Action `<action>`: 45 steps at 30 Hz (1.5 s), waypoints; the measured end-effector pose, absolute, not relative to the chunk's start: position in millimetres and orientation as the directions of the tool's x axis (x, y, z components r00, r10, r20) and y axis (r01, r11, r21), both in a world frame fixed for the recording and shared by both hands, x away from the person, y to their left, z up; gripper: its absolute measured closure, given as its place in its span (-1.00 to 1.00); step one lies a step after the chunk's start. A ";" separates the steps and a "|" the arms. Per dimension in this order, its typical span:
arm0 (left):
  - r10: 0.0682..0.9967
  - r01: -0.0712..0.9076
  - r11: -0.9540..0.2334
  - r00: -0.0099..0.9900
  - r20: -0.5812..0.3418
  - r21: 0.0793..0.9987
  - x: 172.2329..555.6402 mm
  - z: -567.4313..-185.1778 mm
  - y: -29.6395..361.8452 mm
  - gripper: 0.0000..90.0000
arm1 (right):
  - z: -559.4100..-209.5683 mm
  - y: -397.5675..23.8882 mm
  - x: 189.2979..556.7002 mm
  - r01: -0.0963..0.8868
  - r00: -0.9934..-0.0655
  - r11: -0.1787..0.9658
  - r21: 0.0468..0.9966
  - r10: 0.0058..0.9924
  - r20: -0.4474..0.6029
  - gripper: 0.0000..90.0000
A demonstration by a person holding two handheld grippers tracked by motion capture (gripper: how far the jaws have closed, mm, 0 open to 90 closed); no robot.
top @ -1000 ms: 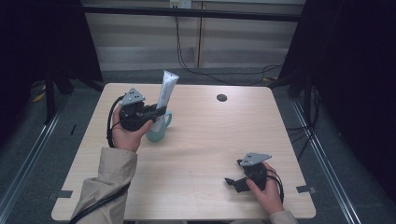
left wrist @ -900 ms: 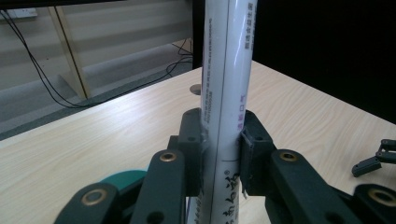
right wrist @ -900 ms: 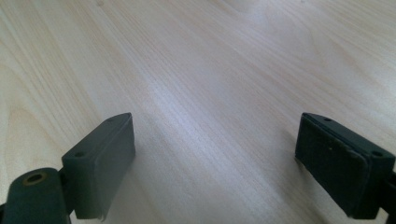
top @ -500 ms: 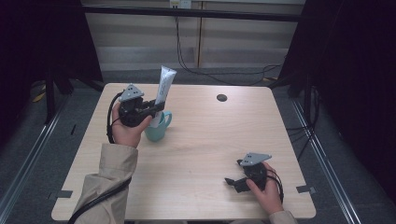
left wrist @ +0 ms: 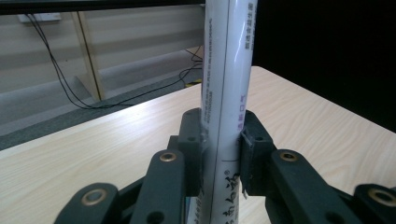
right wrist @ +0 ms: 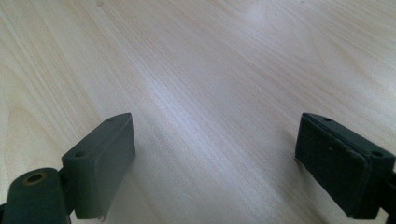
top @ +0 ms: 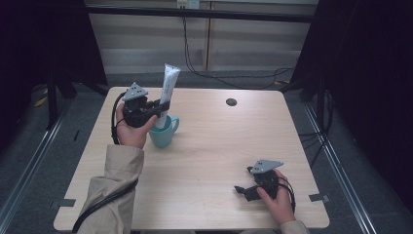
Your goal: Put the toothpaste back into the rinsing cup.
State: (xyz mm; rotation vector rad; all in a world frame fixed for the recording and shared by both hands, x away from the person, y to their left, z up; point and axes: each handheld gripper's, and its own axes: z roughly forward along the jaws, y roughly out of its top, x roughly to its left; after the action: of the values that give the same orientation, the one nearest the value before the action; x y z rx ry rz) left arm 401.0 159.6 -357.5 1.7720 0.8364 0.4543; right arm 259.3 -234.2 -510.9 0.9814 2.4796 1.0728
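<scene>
The white tube (left wrist: pixel 227 93) at the frame's centre carries vertical Chinese print, purple and grey, too small and blurred to read.

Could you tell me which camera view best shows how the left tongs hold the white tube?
The left gripper view: both jaws of the left tongs press against the upright white tube from either side. The high view shows the tube standing in the teal cup, the grip small. The right gripper view looks at the table.

obstacles: mug (top: pixel 161 134) and upright tube (top: pixel 167 92) at table's (top: pixel 209 146) left | free: centre, right half
</scene>
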 end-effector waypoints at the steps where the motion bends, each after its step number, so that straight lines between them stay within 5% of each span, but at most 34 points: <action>1: 0.728 0.319 -0.181 0.680 -0.091 0.930 402.1 -357.6 159.9 0.66 | -510.9 -234.3 259.3 0.480 -0.736 0.497 0.723 0.677 0.022 -0.75; 45: 0.792 0.339 -0.160 0.605 -0.085 0.927 427.6 -394.6 160.3 0.65 | -510.8 -234.3 259.3 0.480 -0.735 0.497 0.723 0.677 0.023 -0.75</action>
State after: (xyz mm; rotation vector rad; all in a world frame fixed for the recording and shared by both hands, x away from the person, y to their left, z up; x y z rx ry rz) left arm 427.6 160.3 -394.6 1.7504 0.9291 0.5221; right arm 259.3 -234.3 -510.8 0.9820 2.4796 1.0731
